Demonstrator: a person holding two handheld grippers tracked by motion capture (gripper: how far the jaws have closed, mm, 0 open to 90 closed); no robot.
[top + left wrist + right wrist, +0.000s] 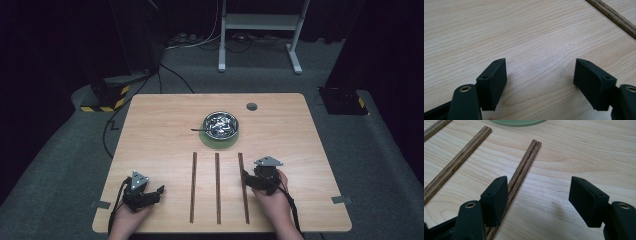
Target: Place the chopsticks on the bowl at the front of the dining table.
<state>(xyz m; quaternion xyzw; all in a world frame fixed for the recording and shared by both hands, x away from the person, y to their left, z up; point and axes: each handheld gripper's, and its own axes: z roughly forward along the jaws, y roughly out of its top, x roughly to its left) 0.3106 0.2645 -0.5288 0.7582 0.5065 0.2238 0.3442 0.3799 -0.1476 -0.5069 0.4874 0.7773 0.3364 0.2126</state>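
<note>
Where the right gripper point(537, 202) stands over the wood, the nearest pair of chopsticks point(522, 171) lies flat beside its left-hand jaw, passing just under that pad rather than between the two; the jaws are spread wide and hold nothing, bare table showing across the gap. Counted from the high view: three dark chopstick pairs, laid as parallel strips running away from the person, the right pair point(243, 187), the middle pair point(217, 187) and the left pair point(193, 187), evenly spaced and apart from one another; each pair, where seen close, is two sticks side by side and touching. One steel bowl point(220, 124) sits on one green saucer point(220, 141) beyond the far tips of the pairs, with a thin dark handle point(198, 130) projecting from its left rim; its contents are too small to tell. The left gripper point(540, 80) rests near the front left corner, likewise wide open and empty, well apart from the left pair. The table point(150, 130) is one light wooden top with one grey round cap point(251, 106) near its far edge; open board remains on both flanks and behind the bowl.
</note>
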